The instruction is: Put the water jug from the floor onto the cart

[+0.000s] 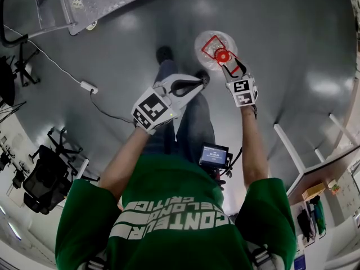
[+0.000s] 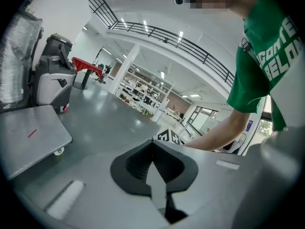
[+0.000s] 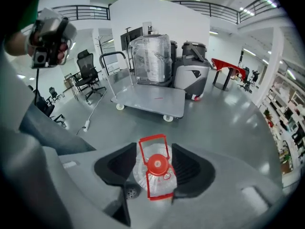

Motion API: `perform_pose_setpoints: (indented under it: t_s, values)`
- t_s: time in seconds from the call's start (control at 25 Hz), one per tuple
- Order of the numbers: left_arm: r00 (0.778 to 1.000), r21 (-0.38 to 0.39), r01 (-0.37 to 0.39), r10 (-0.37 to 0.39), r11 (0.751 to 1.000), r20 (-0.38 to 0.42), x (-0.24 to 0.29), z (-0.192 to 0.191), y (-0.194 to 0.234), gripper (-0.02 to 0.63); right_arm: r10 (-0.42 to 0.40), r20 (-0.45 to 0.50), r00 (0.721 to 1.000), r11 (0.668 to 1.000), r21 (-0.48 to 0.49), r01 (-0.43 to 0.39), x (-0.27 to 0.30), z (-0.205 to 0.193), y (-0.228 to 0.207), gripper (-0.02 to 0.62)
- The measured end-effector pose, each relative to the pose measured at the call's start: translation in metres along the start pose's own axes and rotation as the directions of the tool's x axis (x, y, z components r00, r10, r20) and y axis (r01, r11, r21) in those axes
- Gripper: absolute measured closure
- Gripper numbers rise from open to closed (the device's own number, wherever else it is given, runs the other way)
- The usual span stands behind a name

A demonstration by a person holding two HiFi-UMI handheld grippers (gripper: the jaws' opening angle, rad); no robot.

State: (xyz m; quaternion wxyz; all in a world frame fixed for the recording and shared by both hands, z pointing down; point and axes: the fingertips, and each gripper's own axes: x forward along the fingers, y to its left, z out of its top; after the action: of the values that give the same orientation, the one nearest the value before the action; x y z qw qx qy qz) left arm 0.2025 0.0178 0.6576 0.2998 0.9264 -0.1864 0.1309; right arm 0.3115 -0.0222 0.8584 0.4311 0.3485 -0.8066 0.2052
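A person in a green shirt leans over a grey floor (image 3: 228,128), a two-jaw gripper in each hand; the right gripper (image 3: 153,145) points steeply down with its jaws apart, and the water jug (image 3: 155,175) stands upright on the floor directly below it, framed in the gap between the two black pads. The jug's red cap (image 3: 157,164) and red carrying handle (image 3: 151,140) sit in line with that gap; the pads do not appear to press on either, so nothing is gripped yet. The left gripper (image 2: 152,143) is held off to the left of the right one and nearer the person's body; its jaws are together with nothing between them, and it points out across the room, not at the jug.

The cart (image 3: 157,101), a flat grey platform on small wheels with a push handle, stands ahead of the right gripper, beyond the jug and well apart from it; a clear-wrapped load (image 3: 150,58) already occupies the deck's far end, next to the handle (the near part of the deck looks bare).

As a judgement, the task is at its very start; the jug is on the floor and unheld. Left to do: clamp the right gripper on the handle, lift the jug, carry it over to the cart, and set it down on the deck.
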Motion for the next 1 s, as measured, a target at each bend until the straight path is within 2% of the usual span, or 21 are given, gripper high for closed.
perform_pose_setpoints:
  t_s: [0.08, 0.44, 0.6, 1.0]
  values:
    - [1.000, -0.011, -0.002, 0.002, 1.000, 0.001, 0.002, -0.007, 0.003, 0.592, -0.004, -0.022, 1.000, 1.000, 0.006, 0.004, 0.015, -0.013, -0.002, 0.355]
    - [1.000, -0.034, 0.011, -0.012, 0.999, -0.016, 0.015, -0.027, 0.015, 0.592, 0.023, -0.142, 0.990, 0.999, 0.040, -0.018, 0.086, -0.064, -0.012, 0.312]
    - [1.000, -0.035, 0.016, -0.017, 0.999, -0.023, 0.015, -0.029, 0.013, 0.592, 0.020, -0.197, 0.980, 0.997, 0.073, -0.006, 0.104, -0.088, -0.011, 0.255]
    - [1.000, -0.049, 0.008, -0.009, 0.999, -0.028, 0.013, -0.027, 0.029, 0.592, -0.004, -0.229, 0.973, 0.986, 0.159, 0.041, 0.132, -0.100, -0.014, 0.253]
